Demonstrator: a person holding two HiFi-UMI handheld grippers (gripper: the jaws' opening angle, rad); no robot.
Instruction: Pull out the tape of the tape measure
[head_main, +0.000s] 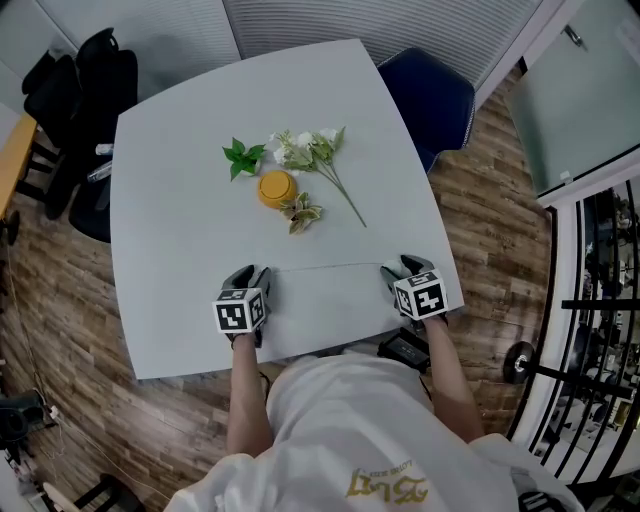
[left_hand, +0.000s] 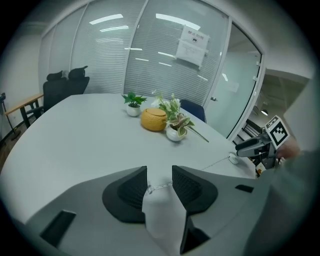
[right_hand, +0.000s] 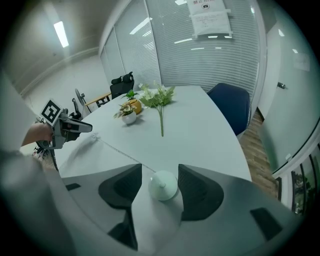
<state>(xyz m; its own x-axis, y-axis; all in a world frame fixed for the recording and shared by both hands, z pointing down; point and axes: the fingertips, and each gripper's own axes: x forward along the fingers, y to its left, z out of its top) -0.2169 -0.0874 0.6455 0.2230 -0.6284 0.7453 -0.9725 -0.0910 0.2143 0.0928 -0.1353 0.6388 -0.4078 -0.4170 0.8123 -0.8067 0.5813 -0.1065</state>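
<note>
A thin white tape (head_main: 325, 266) lies stretched across the near part of the white table (head_main: 180, 200), between my two grippers. My left gripper (head_main: 250, 272) (left_hand: 160, 172) stands open. The tape's end (left_hand: 149, 189) rests on the table between its jaws, and neither pad presses on it. From there the tape runs right to the round white tape measure body (left_hand: 233, 159) (right_hand: 163, 186). My right gripper (head_main: 398, 268) (right_hand: 160, 170) straddles that body with its jaws wide. Bare table shows between the left pad and the body, which sits close against the right pad.
Beyond the tape stand a yellow pot (head_main: 277, 188), a small potted plant (head_main: 301, 212), a green sprig (head_main: 240, 157) and a long-stemmed white flower (head_main: 320, 155). A blue chair (head_main: 435, 95) is at the far right corner, black chairs (head_main: 85, 110) at the left. The table's near edge is at my body.
</note>
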